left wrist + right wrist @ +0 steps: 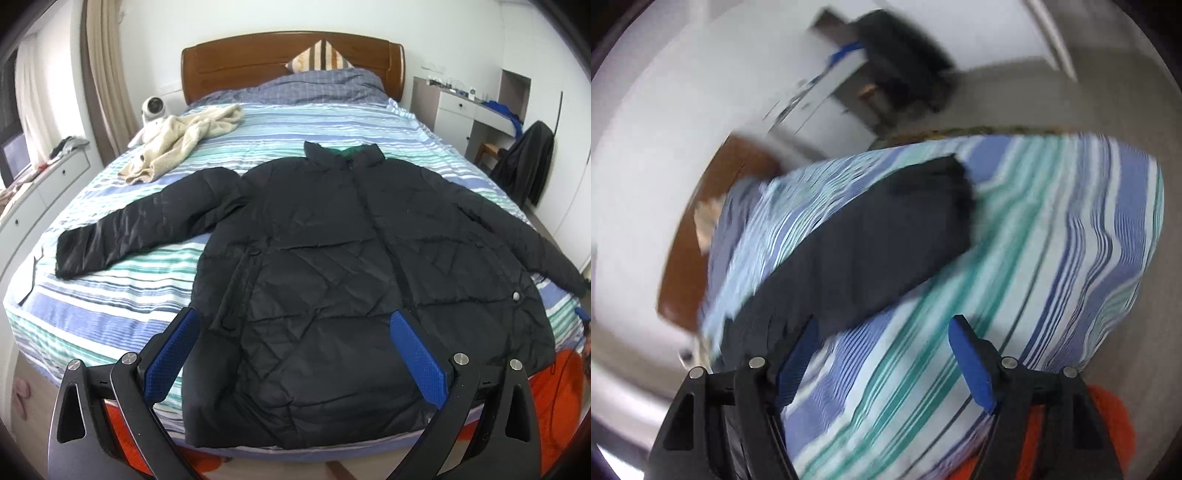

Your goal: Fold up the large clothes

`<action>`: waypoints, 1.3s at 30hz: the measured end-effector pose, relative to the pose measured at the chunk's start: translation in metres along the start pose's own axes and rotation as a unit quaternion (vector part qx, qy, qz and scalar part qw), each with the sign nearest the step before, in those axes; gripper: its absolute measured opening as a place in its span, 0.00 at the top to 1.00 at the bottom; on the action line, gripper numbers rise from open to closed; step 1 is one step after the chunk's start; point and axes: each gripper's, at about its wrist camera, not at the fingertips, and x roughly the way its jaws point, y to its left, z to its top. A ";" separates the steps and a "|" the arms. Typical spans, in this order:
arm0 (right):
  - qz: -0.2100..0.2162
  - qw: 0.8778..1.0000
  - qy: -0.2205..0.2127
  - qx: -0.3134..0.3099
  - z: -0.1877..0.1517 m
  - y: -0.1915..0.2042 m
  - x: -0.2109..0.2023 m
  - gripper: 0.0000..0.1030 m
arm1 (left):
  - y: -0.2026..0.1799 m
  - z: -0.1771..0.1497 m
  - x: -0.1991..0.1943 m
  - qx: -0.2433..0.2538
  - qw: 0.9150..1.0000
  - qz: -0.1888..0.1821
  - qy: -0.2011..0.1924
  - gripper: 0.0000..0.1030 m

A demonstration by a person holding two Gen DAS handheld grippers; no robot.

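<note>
Black quilted puffer jacket (354,258) spread flat, front up, on the blue, teal and white striped bedspread (110,302); collar toward the brown wooden headboard (258,55), hem at the foot edge, so long axis running foot to head, both sleeves thrown out sideways. Right sleeve (871,236) lying diagonally across the stripes, cuff far from the body, close to the bed's side edge.

Left gripper (291,354) hovering over the hem, blue pads wide apart, nothing between them. Right gripper (882,354) low over bare bedspread just beside the sleeve, blue pads (971,365) partly apart, gripping nothing; sleeve ahead and to the left pad's side, apparently brushing it, blur forbidding certainty.

Judgement: sleeve fold inward likely first, right gripper nearer that sleeve.

Beyond the jacket, a cream fleece garment (184,140) crumpled near the pillows.
</note>
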 end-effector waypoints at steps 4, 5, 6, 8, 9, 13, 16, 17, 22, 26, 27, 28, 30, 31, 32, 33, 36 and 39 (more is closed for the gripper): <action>0.012 0.998 0.010 0.065 0.017 -0.017 0.029 0.28 | -0.003 0.000 -0.002 0.001 1.000 0.003 -0.001 0.00; 0.013 0.996 0.008 0.092 0.019 -0.024 0.037 0.28 | -0.003 -0.001 -0.002 0.000 1.000 0.002 0.000 0.00; 0.016 0.994 0.000 0.104 0.020 -0.026 0.040 0.28 | -0.003 -0.001 -0.002 -0.003 1.000 0.002 0.002 0.00; 0.003 0.996 -0.013 0.093 0.024 -0.020 0.042 0.36 | -0.002 -0.002 -0.004 -0.008 1.000 0.003 0.002 0.00; -0.006 0.997 -0.016 0.075 0.024 -0.015 0.041 0.65 | -0.002 -0.003 -0.006 -0.010 1.000 0.003 0.000 0.00; -0.021 0.998 -0.045 -0.027 0.022 0.029 0.020 0.85 | 0.003 -0.007 -0.011 -0.008 1.000 0.011 -0.003 0.00; 0.009 0.986 -0.076 -0.151 0.006 0.100 -0.012 0.85 | 0.009 -0.012 -0.008 -0.012 1.000 0.015 0.004 0.00; 0.021 0.978 -0.085 -0.190 0.000 0.122 -0.023 0.86 | 0.011 -0.014 -0.006 -0.015 1.000 0.014 0.008 0.00; 0.115 0.898 -0.106 -0.411 -0.080 0.261 -0.071 0.86 | 0.019 -0.017 0.000 -0.041 0.999 0.002 0.017 0.00; 0.175 0.826 -0.080 -0.530 -0.170 0.330 -0.083 0.86 | 0.023 -0.019 -0.003 -0.045 0.999 0.002 0.010 0.00; 0.184 0.812 -0.071 -0.549 -0.190 0.340 -0.080 0.86 | 0.025 -0.020 -0.004 -0.045 0.999 0.005 0.010 0.00; 0.193 0.798 -0.061 -0.567 -0.212 0.348 -0.077 0.86 | 0.027 -0.022 -0.003 -0.045 0.999 0.007 0.011 0.00; 0.210 0.778 -0.024 -0.592 -0.256 0.357 -0.062 0.86 | 0.032 -0.025 -0.003 -0.049 0.999 0.012 0.016 0.00; 0.218 0.773 -0.002 -0.595 -0.276 0.358 -0.054 0.86 | 0.035 -0.027 -0.002 -0.052 0.998 0.014 0.018 0.00; 0.226 0.769 0.025 -0.598 -0.300 0.357 -0.041 0.83 | 0.038 -0.028 -0.001 -0.055 0.998 0.016 0.020 0.00; 0.227 0.765 0.047 -0.601 -0.316 0.357 -0.030 0.81 | 0.042 -0.030 0.000 -0.059 0.998 0.020 0.024 0.00; 0.245 0.757 0.180 -0.578 -0.369 0.342 0.008 0.16 | 0.048 -0.035 0.004 -0.065 0.997 0.027 0.032 0.00; 0.252 0.757 0.246 -0.550 -0.399 0.310 0.006 0.14 | 0.054 -0.038 0.003 -0.076 0.997 0.013 0.030 0.00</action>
